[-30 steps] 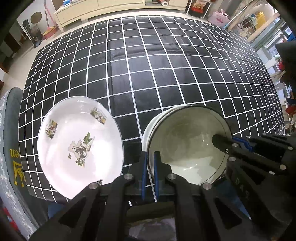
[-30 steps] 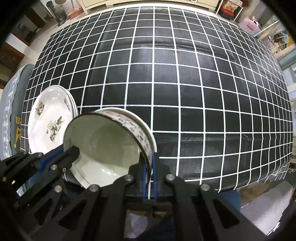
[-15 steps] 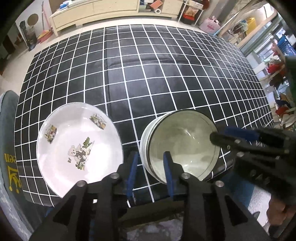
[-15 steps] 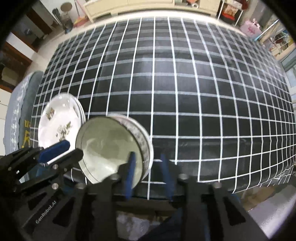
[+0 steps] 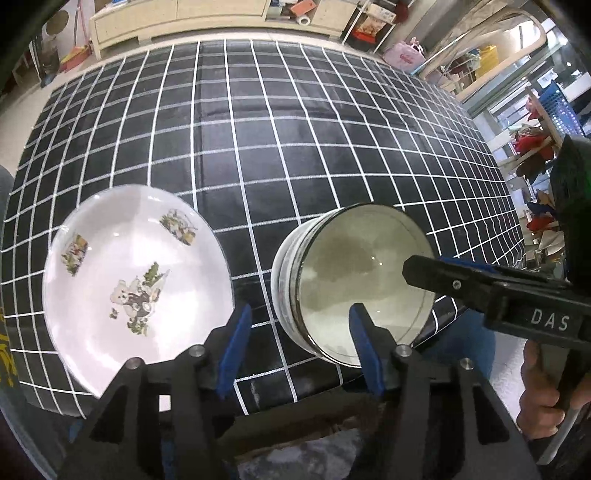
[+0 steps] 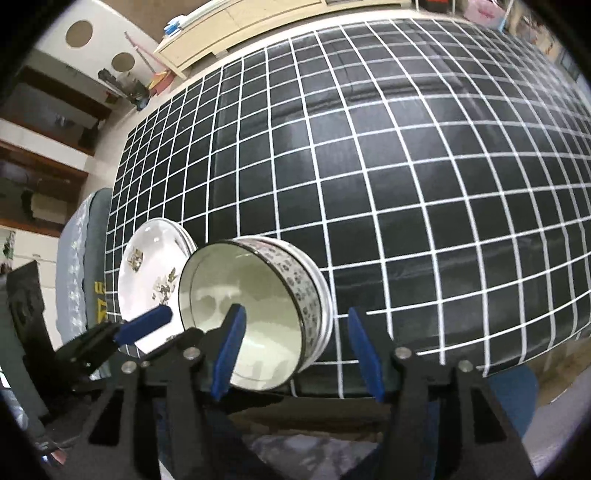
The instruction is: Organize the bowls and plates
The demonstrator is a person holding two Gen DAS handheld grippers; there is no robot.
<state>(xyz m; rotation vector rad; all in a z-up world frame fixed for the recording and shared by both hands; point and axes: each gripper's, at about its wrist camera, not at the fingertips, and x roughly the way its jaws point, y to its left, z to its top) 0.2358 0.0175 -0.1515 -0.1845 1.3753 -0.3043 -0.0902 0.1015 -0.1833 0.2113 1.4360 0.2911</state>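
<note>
A stack of bowls (image 5: 354, 280) with a dark rim and patterned wall stands near the table's front edge. Left of it lies a white plate with a bear print (image 5: 136, 273), top of a small plate stack (image 6: 151, 280). My left gripper (image 5: 301, 343) has its jaws opening; the bowls' left rim is between its blue pads, which do not touch it. My right gripper (image 6: 295, 343) is opening too, astride the right wall of the bowls (image 6: 258, 314) without pressing on it. One of the right gripper's fingers (image 5: 436, 275) reaches over the bowls' right rim.
A black cloth with a white grid (image 5: 295, 147) covers the table, whose front edge runs just below the dishes. A grey padded chair (image 6: 77, 258) stands at the left end. A low cabinet (image 5: 184, 18) lines the far wall. A person's hand (image 5: 539, 391) holds the right gripper.
Both grippers were shut on opposite rims of the top bowl; both have let go and spread their jaws. The bowl now rests in the stack, and both views have drawn back slightly.
</note>
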